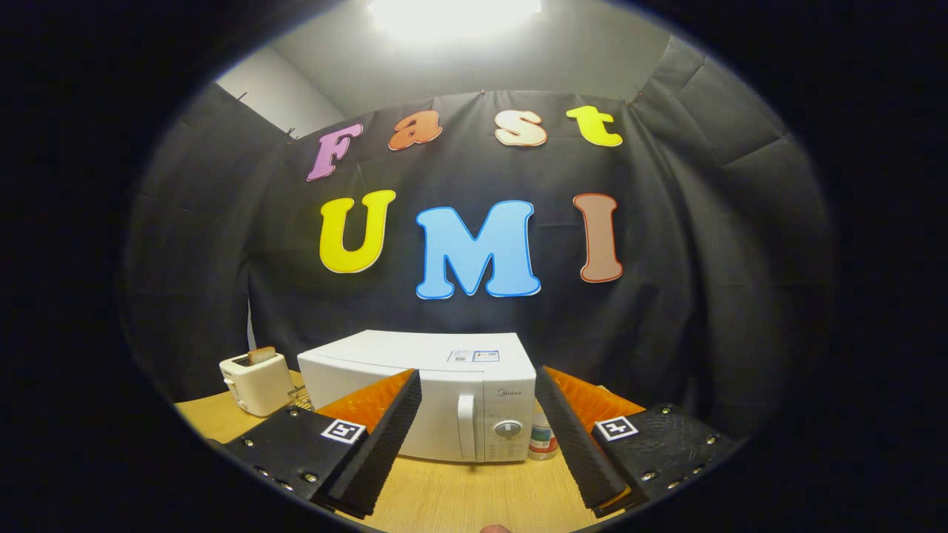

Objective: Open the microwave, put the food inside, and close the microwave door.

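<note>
One white microwave (444, 400), door closed, sits beyond the gripper's (478, 429) parted jaws.

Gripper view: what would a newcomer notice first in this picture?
First the white microwave, door closed, standing on the wooden table just beyond the fingers. The hand-held gripper is open, its fingers spread to either side of the microwave's front, touching nothing. A white toaster with bread in its slot stands left of the microwave; a small bottle stands at its right.
</note>
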